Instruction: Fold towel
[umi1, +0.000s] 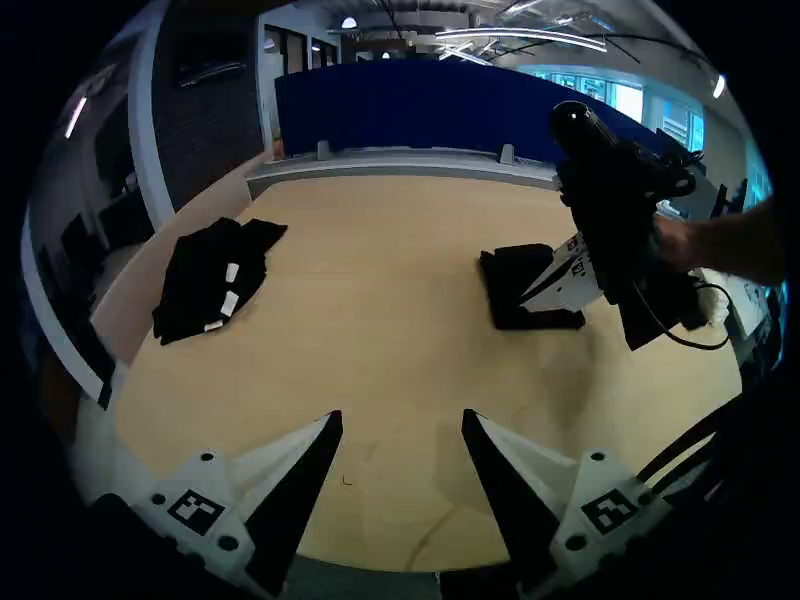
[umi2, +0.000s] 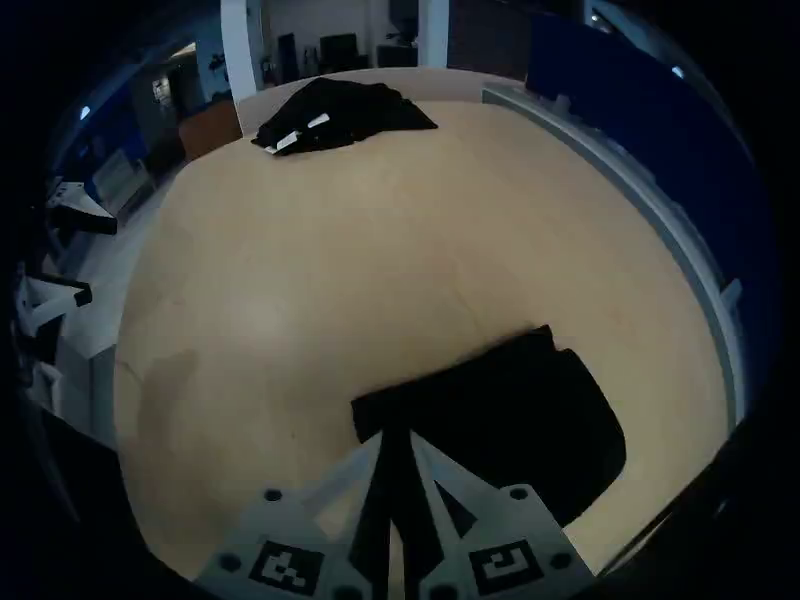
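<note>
A folded black towel (umi1: 510, 272) lies flat on the tan table (umi1: 390, 300), right of centre. My right gripper (umi1: 524, 296), held by a hand (umi1: 678, 240), reaches down onto it. In the right gripper view its fingers meet at the towel's (umi2: 520, 420) near left corner, so my right gripper (umi2: 399, 436) looks shut on the fabric there. My left gripper (umi1: 401, 415) hovers open over bare table near the front edge, holding nothing, well short of the towel. It also appears far off at the table's side, where the left gripper (umi2: 100, 260) stands open.
A loose pile of black towels (umi1: 212, 272) with white tags sits at the table's far left corner, also seen as the pile (umi2: 340, 112). A blue partition (umi1: 420, 105) runs behind the table's back edge. Cables (umi1: 690, 330) hang by the right gripper.
</note>
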